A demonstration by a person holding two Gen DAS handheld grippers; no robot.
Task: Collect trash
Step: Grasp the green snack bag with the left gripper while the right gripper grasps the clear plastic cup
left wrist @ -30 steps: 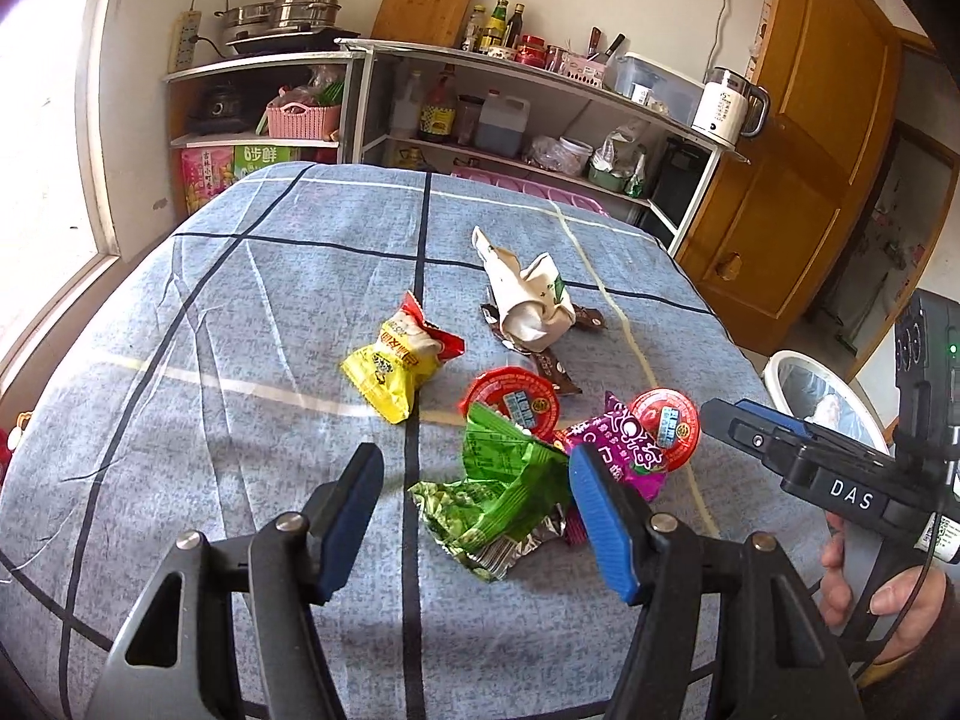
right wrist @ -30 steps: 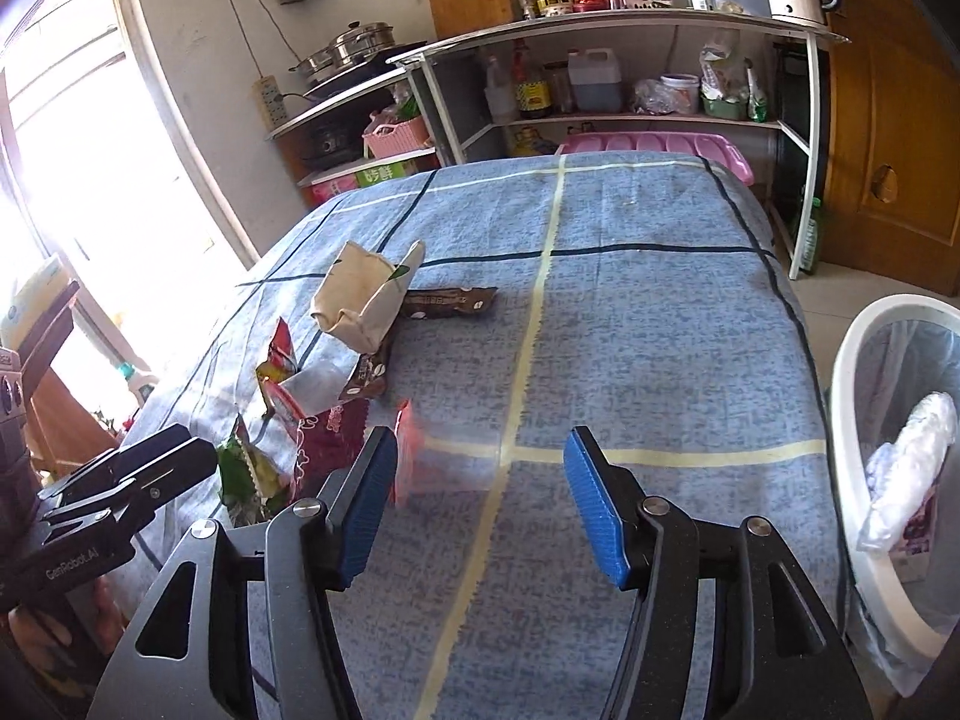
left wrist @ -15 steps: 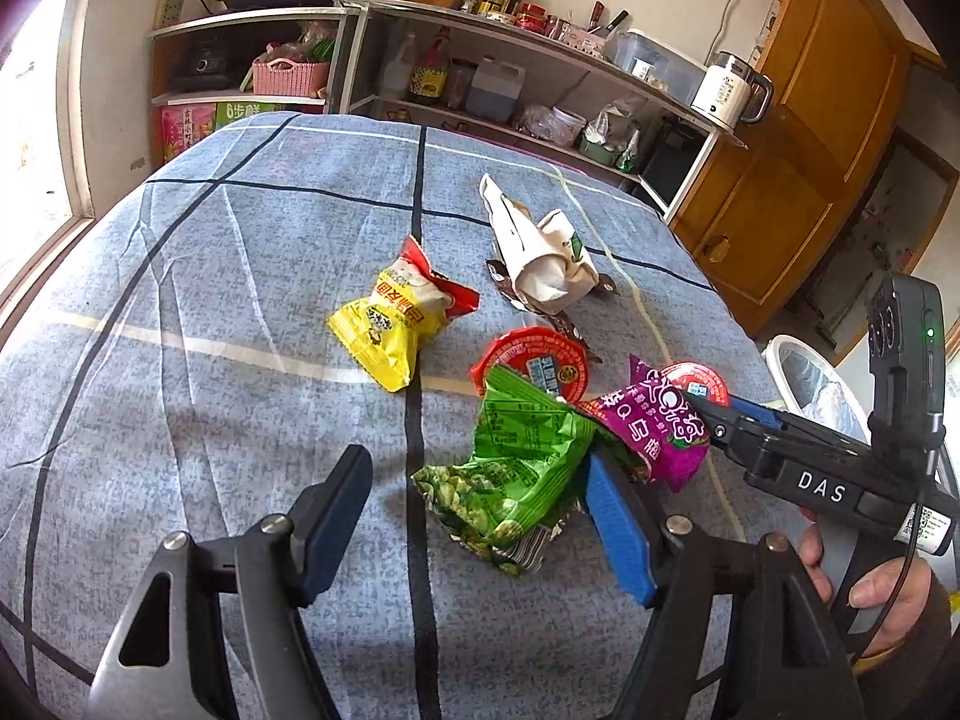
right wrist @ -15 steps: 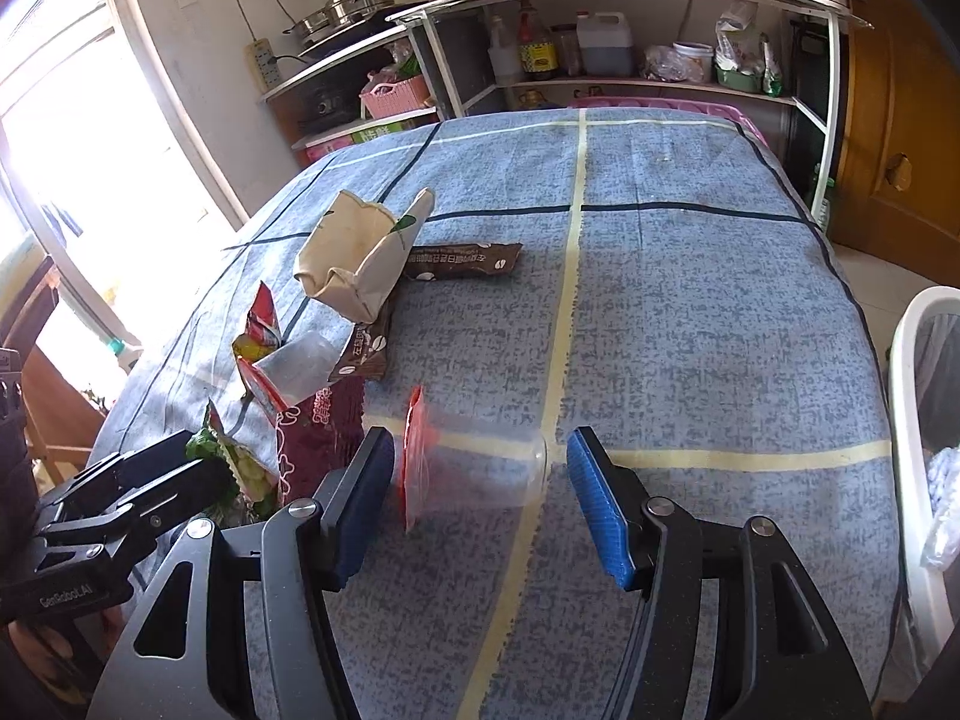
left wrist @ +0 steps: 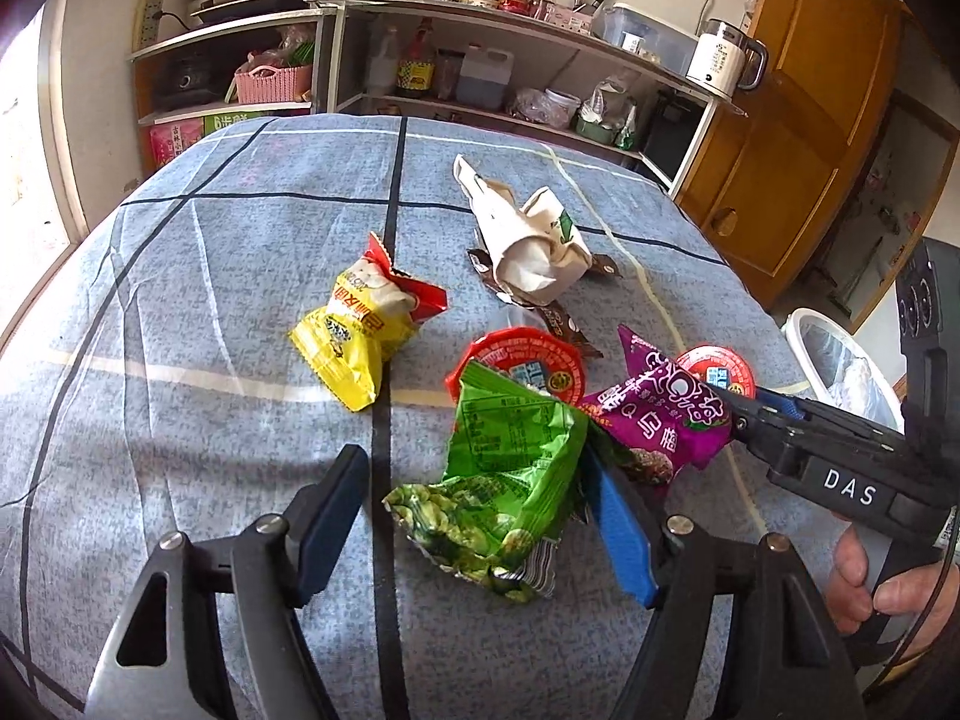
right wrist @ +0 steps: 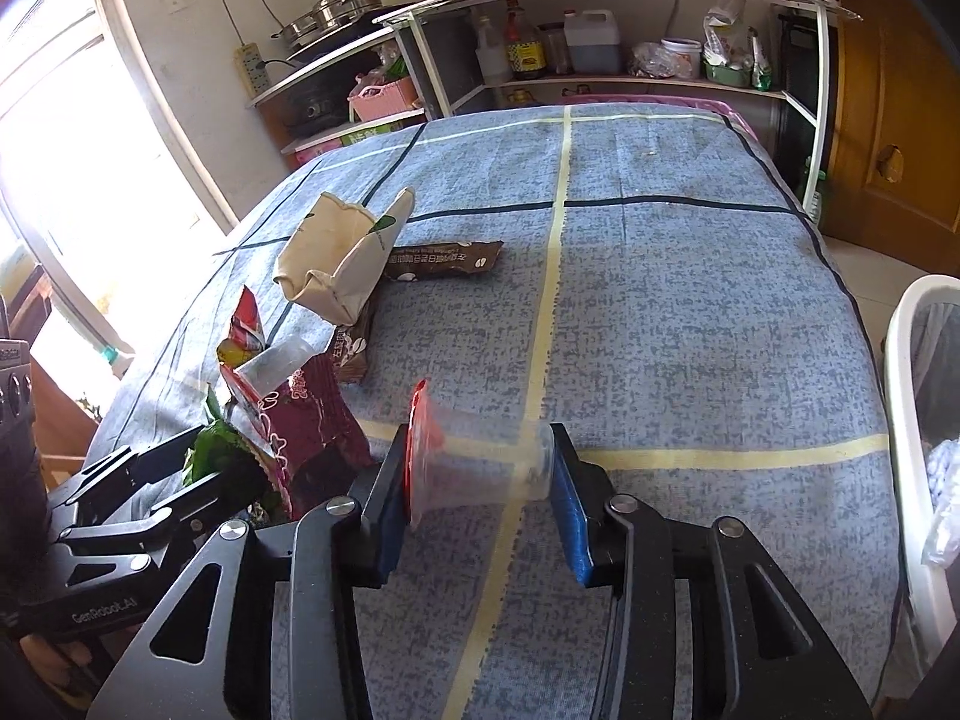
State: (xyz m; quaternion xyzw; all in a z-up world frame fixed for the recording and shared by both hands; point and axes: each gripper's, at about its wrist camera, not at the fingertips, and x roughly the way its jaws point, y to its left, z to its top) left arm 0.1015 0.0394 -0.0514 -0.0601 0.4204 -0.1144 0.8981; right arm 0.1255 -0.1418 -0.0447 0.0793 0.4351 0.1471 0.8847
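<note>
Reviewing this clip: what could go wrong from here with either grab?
The right gripper is closing end-to-end on the clear cup; thin plastic may buckle or squirt out. The left gripper straddles the green wrapper off-centre, and the purple wrapper lies against it, so it may be dragged along.

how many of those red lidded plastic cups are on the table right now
2. One red-lidded cup lies behind the green wrapper; the other lies on its side between the right gripper pads, which are closing. Wrappers may hide more.
</note>
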